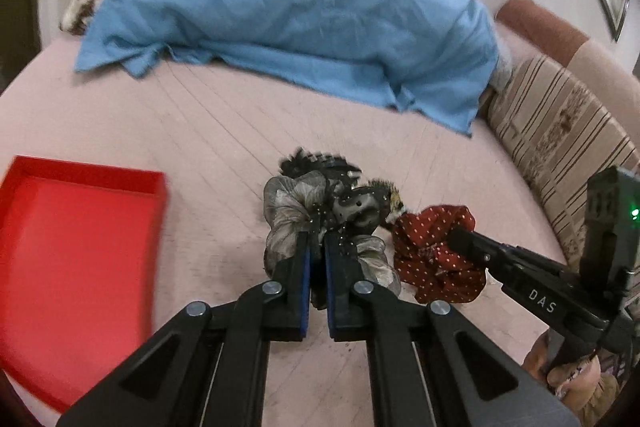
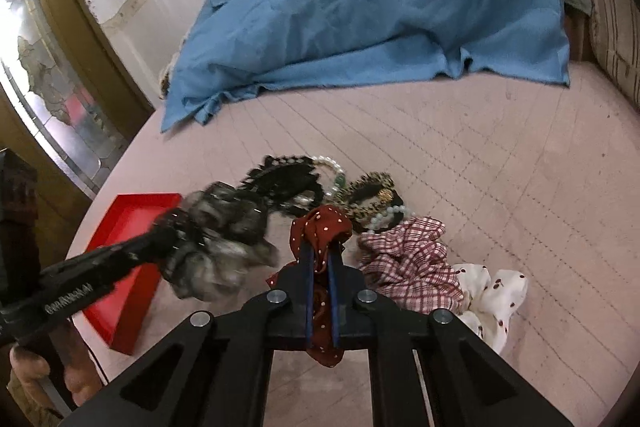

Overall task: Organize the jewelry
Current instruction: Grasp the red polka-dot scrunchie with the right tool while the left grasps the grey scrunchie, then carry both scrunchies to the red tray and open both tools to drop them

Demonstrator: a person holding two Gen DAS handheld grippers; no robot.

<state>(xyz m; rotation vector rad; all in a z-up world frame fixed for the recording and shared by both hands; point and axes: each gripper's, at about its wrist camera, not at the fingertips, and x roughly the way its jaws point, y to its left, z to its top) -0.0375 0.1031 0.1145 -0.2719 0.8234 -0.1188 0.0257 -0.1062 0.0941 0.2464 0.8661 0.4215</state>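
My left gripper (image 1: 316,243) is shut on a grey and black floral scrunchie (image 1: 288,211), which bunches around its blue pads. To its right a dark red scrunchie with white dots (image 1: 424,247) is pinched by my right gripper (image 1: 460,239). In the right wrist view the right gripper (image 2: 322,251) is shut on that red scrunchie (image 2: 320,223), and the left gripper (image 2: 176,227) holds the blurred grey scrunchie (image 2: 224,227) beside it. A red tray (image 1: 88,171) lies on the pink bed at the left with nothing in it.
A pile remains on the bed: black lace piece (image 2: 284,179), pearl bracelet (image 2: 332,163), leopard scrunchie (image 2: 372,191), plaid scrunchie (image 2: 408,255), white cherry-print scrunchie (image 2: 492,295). A blue cloth (image 1: 300,15) covers a heap behind. A striped cushion (image 1: 560,131) lies at the right.
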